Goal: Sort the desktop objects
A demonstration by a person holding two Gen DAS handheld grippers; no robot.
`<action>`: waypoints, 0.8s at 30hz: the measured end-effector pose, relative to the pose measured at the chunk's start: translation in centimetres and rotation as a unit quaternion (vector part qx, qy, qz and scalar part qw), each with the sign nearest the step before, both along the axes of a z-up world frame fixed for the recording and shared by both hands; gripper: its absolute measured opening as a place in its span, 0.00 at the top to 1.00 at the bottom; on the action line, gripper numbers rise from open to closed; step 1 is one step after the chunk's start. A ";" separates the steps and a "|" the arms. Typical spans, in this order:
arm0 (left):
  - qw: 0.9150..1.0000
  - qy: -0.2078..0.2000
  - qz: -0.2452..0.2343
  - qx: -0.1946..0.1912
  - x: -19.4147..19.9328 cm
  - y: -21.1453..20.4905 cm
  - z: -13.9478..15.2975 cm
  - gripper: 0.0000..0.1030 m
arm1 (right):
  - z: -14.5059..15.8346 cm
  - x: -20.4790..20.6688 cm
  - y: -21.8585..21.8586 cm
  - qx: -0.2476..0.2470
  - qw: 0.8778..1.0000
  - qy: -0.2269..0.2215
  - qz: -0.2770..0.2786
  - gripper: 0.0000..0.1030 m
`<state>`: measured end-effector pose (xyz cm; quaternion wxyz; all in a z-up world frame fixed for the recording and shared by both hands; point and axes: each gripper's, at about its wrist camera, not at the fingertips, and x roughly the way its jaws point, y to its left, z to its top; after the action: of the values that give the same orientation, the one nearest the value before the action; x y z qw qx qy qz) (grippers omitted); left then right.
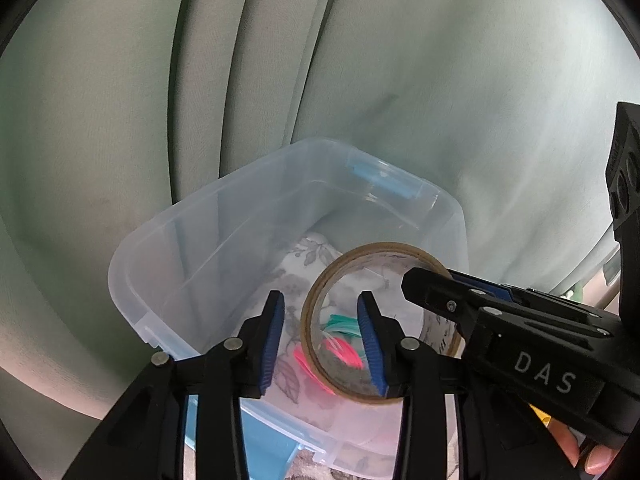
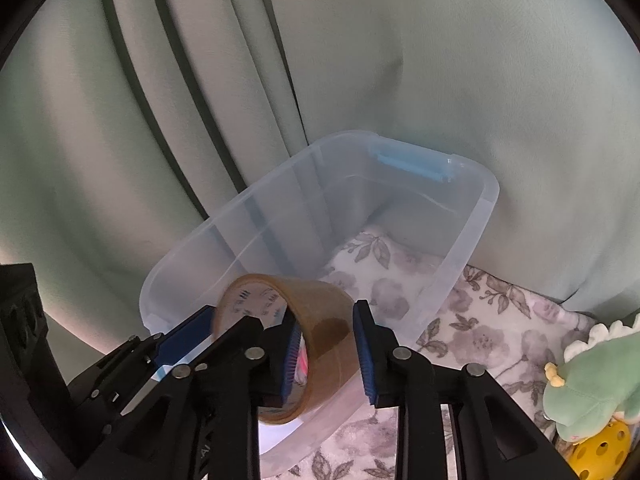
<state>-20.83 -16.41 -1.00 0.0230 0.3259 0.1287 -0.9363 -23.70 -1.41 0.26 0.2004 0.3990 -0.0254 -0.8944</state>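
Observation:
A roll of brown packing tape [image 1: 340, 280] hangs over the near end of a clear plastic bin [image 1: 168, 240]. My left gripper [image 1: 322, 344] is open; its left finger is outside the ring and its right finger inside it. My right gripper [image 2: 326, 356] is also open around the tape roll [image 2: 320, 320], left finger inside the ring, right finger outside, and it also shows in the left wrist view [image 1: 440, 292]. Pink and green looped cords [image 1: 340, 340] lie in the bin [image 2: 460, 248], seen through the ring. Which finger bears the roll I cannot tell.
A pale green curtain [image 1: 400, 60] hangs close behind the bin. The bin stands on a floral cloth [image 2: 488, 332]. A green plush dinosaur [image 2: 592, 384] and a yellow perforated ball [image 2: 600, 452] lie at the right. A blue surface [image 1: 264, 448] shows under the bin's near edge.

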 end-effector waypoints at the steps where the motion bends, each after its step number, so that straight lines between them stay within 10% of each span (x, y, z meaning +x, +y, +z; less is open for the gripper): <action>1: 1.000 -0.001 0.002 -0.001 0.1 0.0 0.1 0.58 | 0.0 0.0 0.0 0.002 1.000 0.001 -0.002 0.69; 24: 0.999 -0.005 0.013 0.032 2.6 -0.6 0.8 0.44 | 0.4 -0.2 -0.1 -0.001 1.000 0.022 -0.021 0.52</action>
<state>-18.21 -16.96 -0.16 0.0251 0.3297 0.1624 -0.9297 -23.95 -1.53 0.65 0.1825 0.3786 -0.0302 -0.9069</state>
